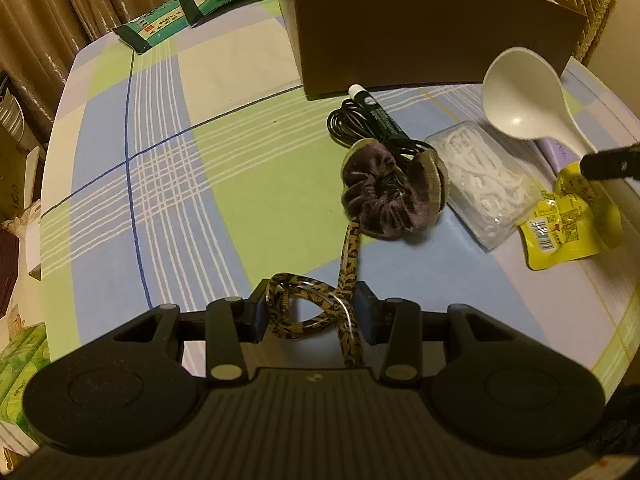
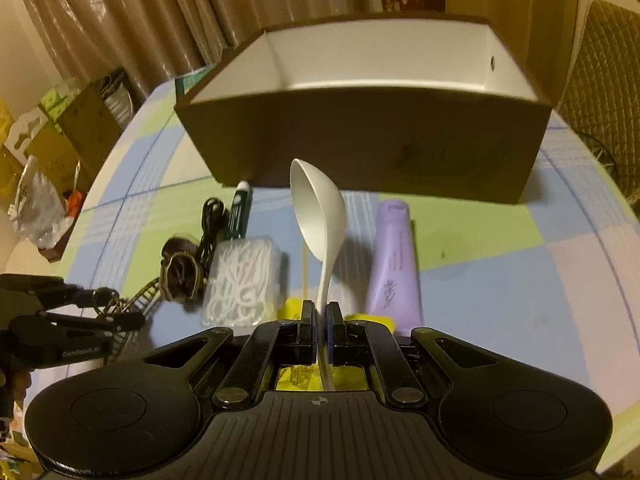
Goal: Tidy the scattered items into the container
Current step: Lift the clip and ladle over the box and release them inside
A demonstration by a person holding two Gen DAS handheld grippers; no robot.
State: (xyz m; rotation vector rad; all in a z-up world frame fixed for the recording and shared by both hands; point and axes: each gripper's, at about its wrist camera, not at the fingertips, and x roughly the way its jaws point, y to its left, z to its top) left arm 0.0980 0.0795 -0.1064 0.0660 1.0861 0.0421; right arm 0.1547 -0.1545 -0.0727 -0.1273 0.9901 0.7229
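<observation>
1. The white spoon (image 2: 320, 216) is clear of the table, its thin handle pinched between the closed jaws of the right gripper (image 2: 320, 334), bowl pointing up toward the box (image 2: 368, 140).
2. The brown box stands open at the far side of the checked tablecloth (image 1: 160, 152); its white inside looks bare, though the near wall hides the floor.
3. The left gripper (image 1: 312, 312) has its jaws partly closed around a leopard-print hairband (image 1: 316, 312); whether the pads truly press it I cannot tell.
4. Just past the hairband lies a dark velvet scrunchie (image 1: 380, 200), resting on a coiled black cable (image 1: 348, 124) beside a green pen (image 1: 376, 114).
5. Beside these sit a clear packet of white picks (image 2: 244, 280), a yellow sachet (image 1: 560, 228) and a purple tube (image 2: 394, 260).
6. Two green packets (image 1: 192, 12) lie at the table's far edge.
</observation>
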